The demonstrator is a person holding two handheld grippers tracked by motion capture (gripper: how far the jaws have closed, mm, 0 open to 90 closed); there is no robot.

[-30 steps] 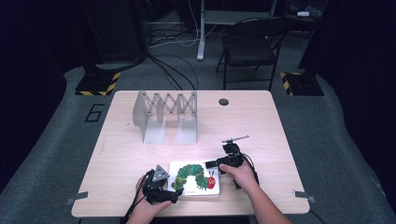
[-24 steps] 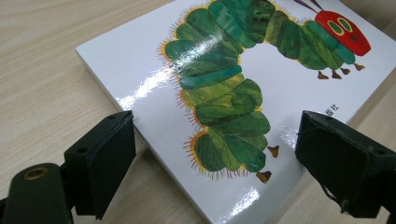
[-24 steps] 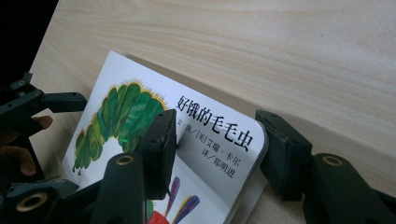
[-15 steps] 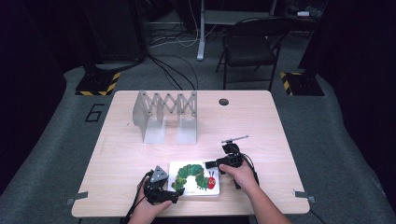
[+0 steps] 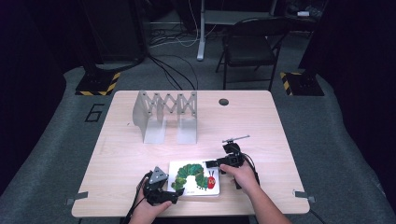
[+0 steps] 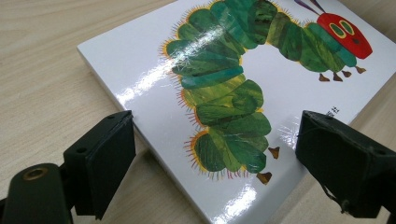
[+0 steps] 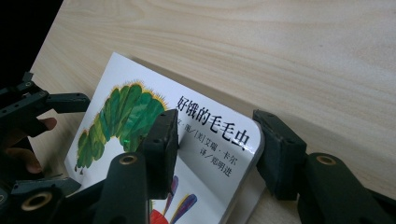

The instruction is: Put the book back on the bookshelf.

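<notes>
1. I see the picture book (image 5: pixel 196 178) lying flat on the counter (image 5: pixel 280 121), near the lower edge of the high view, a little left of centre, its green caterpillar cover facing up.
2. My left tool (image 5: pixel 164 189) sits at the book's lower left corner in the high view. In the left gripper view the book (image 6: pixel 261 84) runs from the middle to the upper right, and the two jaws stand wide at either side of its near corner, released, with no pad pressing on it.
3. My right tool (image 5: pixel 215 164) is at the book's upper right corner in the high view. Its jaws have just been closing, with the book's corner (image 7: pixel 210 140) between them in the right gripper view: one jaw lies over the cover, the other beside the edge. I cannot tell whether the pads press on it.
4. A grey folding rack (image 5: pixel 163 116) stands upright in the upper left part of the counter, well apart from the book.
</notes>
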